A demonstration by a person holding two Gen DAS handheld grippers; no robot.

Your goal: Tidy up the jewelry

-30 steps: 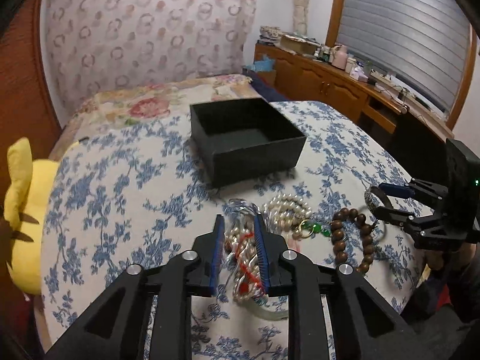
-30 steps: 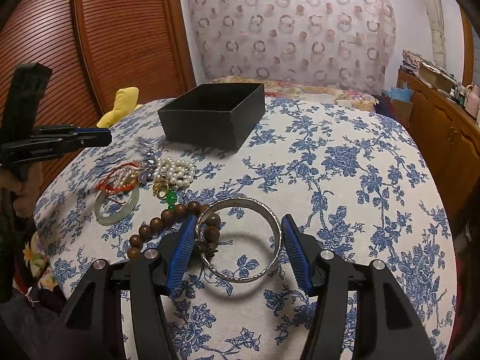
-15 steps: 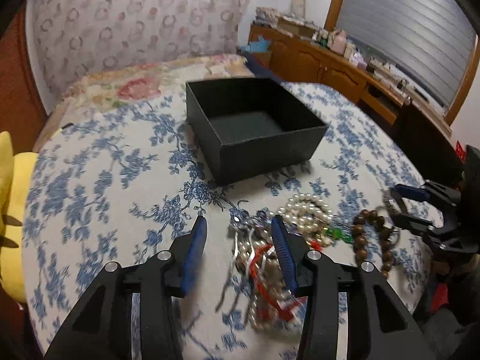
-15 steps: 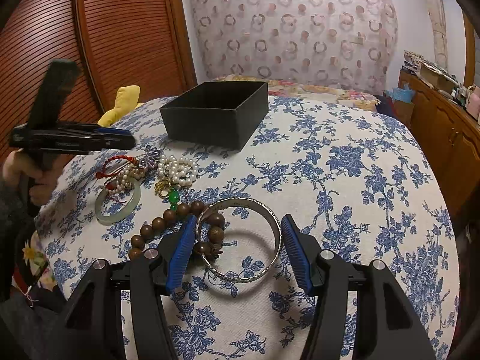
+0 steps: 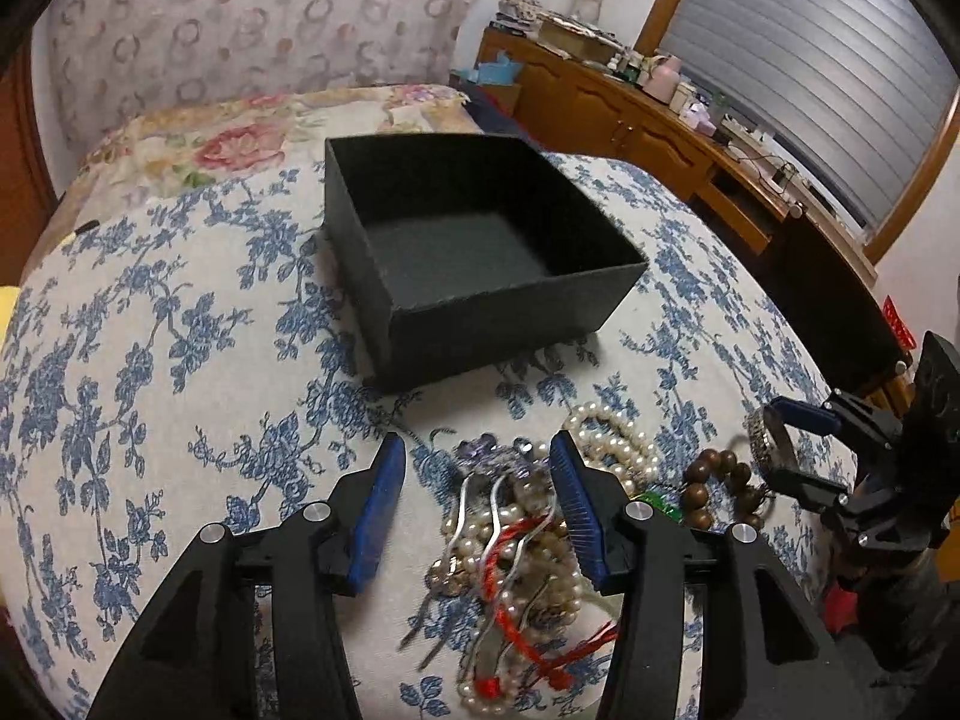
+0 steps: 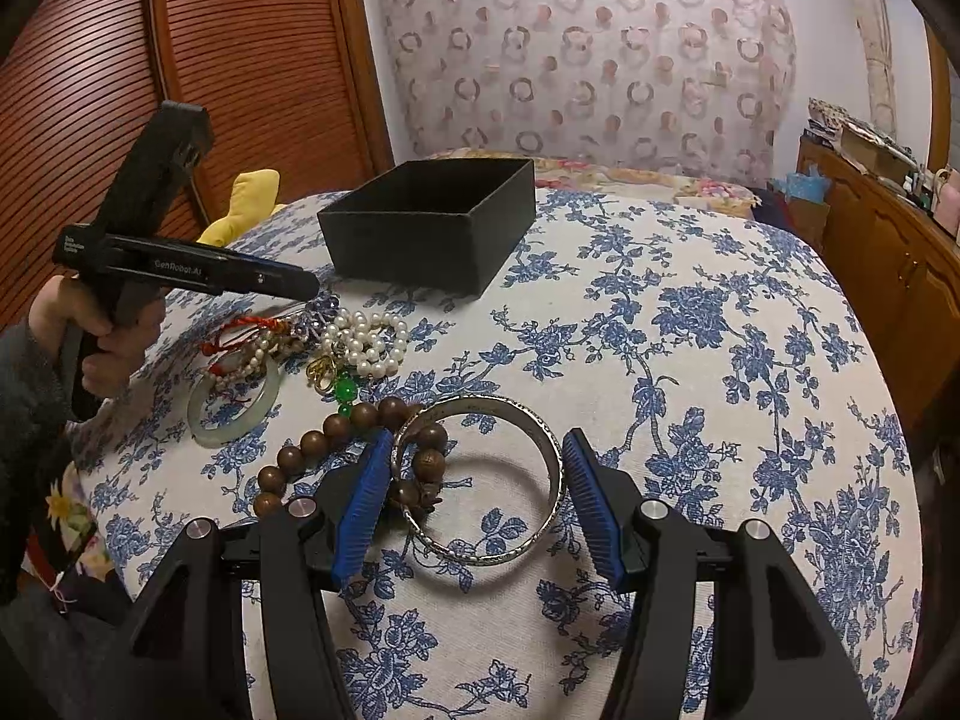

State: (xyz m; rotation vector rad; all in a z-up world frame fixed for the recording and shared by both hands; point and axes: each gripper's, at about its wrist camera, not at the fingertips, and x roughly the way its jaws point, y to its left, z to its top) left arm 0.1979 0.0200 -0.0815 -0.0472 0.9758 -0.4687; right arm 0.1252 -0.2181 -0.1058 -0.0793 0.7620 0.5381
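An open, empty black box (image 5: 480,252) stands on the blue floral cloth; it also shows in the right wrist view (image 6: 432,222). My left gripper (image 5: 477,507) is open, above a tangle of pearl strands, silver chains and red cord (image 5: 516,564). My right gripper (image 6: 471,495) is open, its jaws on either side of a silver bangle (image 6: 480,483) lying on the cloth. A brown wooden bead bracelet (image 6: 354,441) lies partly inside the bangle. A white pearl bracelet (image 6: 369,339), a green bead (image 6: 345,390) and a pale jade bangle (image 6: 234,405) lie nearby.
A yellow plush toy (image 6: 252,204) sits at the bed's left edge by a wooden shutter door (image 6: 90,90). A wooden cabinet (image 5: 630,120) with clutter runs along the window wall. The cloth falls away at the near edge.
My left gripper opened, letting go of the tangle of chains and cord, and moved forward toward the box. My right gripper has stayed around the silver bangle.
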